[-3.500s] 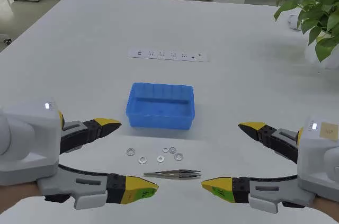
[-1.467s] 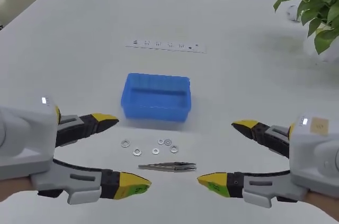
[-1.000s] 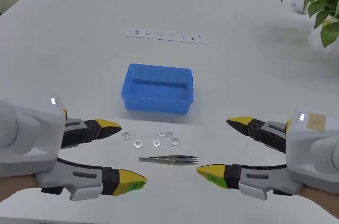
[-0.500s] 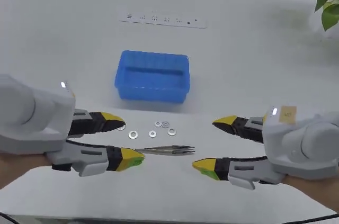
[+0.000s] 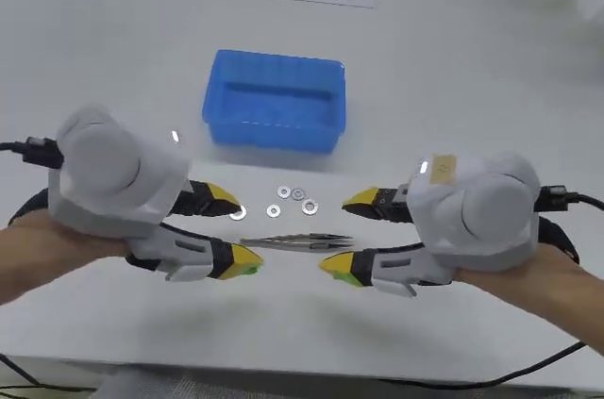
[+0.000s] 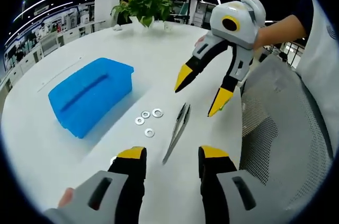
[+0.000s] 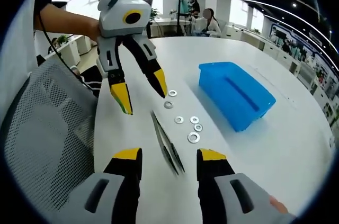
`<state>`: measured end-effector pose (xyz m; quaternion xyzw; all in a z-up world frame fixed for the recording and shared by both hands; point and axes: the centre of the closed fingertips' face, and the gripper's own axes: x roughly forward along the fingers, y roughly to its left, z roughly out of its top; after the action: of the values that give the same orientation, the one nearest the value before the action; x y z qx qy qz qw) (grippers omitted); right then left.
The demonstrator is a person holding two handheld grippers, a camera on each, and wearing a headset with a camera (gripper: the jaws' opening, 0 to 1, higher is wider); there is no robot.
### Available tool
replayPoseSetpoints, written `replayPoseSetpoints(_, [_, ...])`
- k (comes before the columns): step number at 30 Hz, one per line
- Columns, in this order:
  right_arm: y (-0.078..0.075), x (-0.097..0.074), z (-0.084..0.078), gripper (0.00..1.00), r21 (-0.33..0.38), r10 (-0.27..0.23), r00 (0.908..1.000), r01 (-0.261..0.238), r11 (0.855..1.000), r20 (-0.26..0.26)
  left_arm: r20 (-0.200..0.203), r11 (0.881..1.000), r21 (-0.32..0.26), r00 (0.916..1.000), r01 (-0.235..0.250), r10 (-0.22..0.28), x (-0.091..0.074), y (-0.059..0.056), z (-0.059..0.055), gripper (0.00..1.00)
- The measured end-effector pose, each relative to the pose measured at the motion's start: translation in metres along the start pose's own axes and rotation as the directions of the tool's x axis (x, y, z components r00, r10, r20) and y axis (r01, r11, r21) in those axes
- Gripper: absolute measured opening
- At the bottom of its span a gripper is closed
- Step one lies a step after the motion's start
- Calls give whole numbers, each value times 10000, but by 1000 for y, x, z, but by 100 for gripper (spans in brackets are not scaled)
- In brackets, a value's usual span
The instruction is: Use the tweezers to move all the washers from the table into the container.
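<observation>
Left tool (image 5: 239,234), lower left of the head view, and right tool (image 5: 341,232), lower right, both have jaws spread and grip nothing, tips pointing toward each other. Between them, just below centre, the tweezers (image 5: 297,242) lie flat on the white worktop (image 5: 453,69). The washers (image 5: 298,194) lie scattered just above the tweezers, one beside the left tool's upper tip. The blue container (image 5: 269,135) sits above centre, apart from them
</observation>
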<state>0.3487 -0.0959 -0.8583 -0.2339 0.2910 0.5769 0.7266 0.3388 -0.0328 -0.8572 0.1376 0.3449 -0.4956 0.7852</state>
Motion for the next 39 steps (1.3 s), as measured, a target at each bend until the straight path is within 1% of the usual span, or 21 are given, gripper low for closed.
replayPoseSetpoints(2, [0,3,-2,41,15,98,9999,-98,10000,-55,-128,9999,98,9999,66,-65,2,0,-2,42])
replayPoseSetpoints(5, [0,9,-6,37,47,233,9994,-231,9997,-240,-287,9994,279,9994,188,-180,6,-1,-5,40])
replayPoseSetpoints(7, [1,12,-8,35,-62,343,9986,-346,9994,-413,-402,9991,336,9989,260,-246,9,-2,-7,40])
replayPoseSetpoints(13, [3,18,-9,27,-222,639,9955,-656,9976,-700,-678,9975,577,9971,396,-357,15,-2,-10,36])
replayPoseSetpoints(16, [4,21,-10,25,-399,833,9920,-874,9954,-949,-823,9969,581,9954,536,-488,17,-3,-11,33])
replayPoseSetpoints(18, [5,23,-13,24,-585,978,9881,-1054,9927,-1190,-966,9949,863,9944,524,-440,18,-2,-12,33])
replayPoseSetpoints(19, [6,24,-13,24,-654,1030,9869,-1117,9916,-1239,-1076,9927,1039,9930,606,-493,18,-3,-12,32])
replayPoseSetpoints(21, [5,26,-16,23,-848,1123,9824,-1259,9884,-1494,-1263,9908,1172,9906,682,-532,19,-3,-14,31])
replayPoseSetpoints(23, [5,27,-16,21,-1004,1199,9803,-1366,9855,-1570,-1471,9878,1343,9874,792,-591,21,-3,-17,30])
replayPoseSetpoints(24, [5,28,-15,20,-989,1269,9788,-1439,9846,-1609,-1383,9858,1482,9887,786,-580,21,-2,-15,29])
replayPoseSetpoints(25, [6,28,-14,19,-1027,1306,9780,-1485,9836,-1629,-1431,9862,1435,9878,825,-618,21,-2,-17,28])
replayPoseSetpoints(27, [4,28,-15,17,-1345,1286,9758,-1535,9789,-1770,-1390,9841,1534,9879,895,-681,21,-2,-15,27])
replayPoseSetpoints(29, [3,29,-15,15,-1625,1308,9733,-1623,9733,-1887,-1315,9796,1844,9898,795,-556,23,2,-13,23])
replayPoseSetpoints(30, [3,29,-15,15,-1711,1323,9717,-1667,9711,-1958,-1324,9774,1947,9896,823,-570,23,2,-13,23])
replayPoseSetpoints(32, [3,29,-16,15,-2513,1231,9662,-1801,9510,-2266,-1320,9665,2408,9895,892,-585,25,1,-12,21])
replayPoseSetpoints(33, [8,29,-15,13,-2635,1376,9623,-1993,9438,-2347,-1328,9627,2540,9893,933,-608,26,0,-12,21])
replayPoseSetpoints(34, [8,29,-16,12,-2752,1335,9608,-2002,9403,-2430,-1359,9590,2671,9889,950,-601,26,0,-12,20])
replayPoseSetpoints(35, [9,29,-15,11,-3062,1266,9603,-2020,9303,-2488,-1383,9561,2777,9888,936,-566,26,0,-12,20])
replayPoseSetpoints(36, [10,30,-15,11,-3264,1297,9586,-2111,9214,-2537,-1390,9568,2751,9886,941,-572,26,0,-11,20])
replayPoseSetpoints(37, [11,30,-15,10,-3296,1294,9574,-2133,9197,-2583,-1395,9574,2726,9885,949,-582,26,0,-11,20])
replayPoseSetpoints(39, [11,30,-15,10,-3277,1327,9540,-2201,9188,-2688,-1390,9544,2822,9885,973,-597,26,0,-11,20])
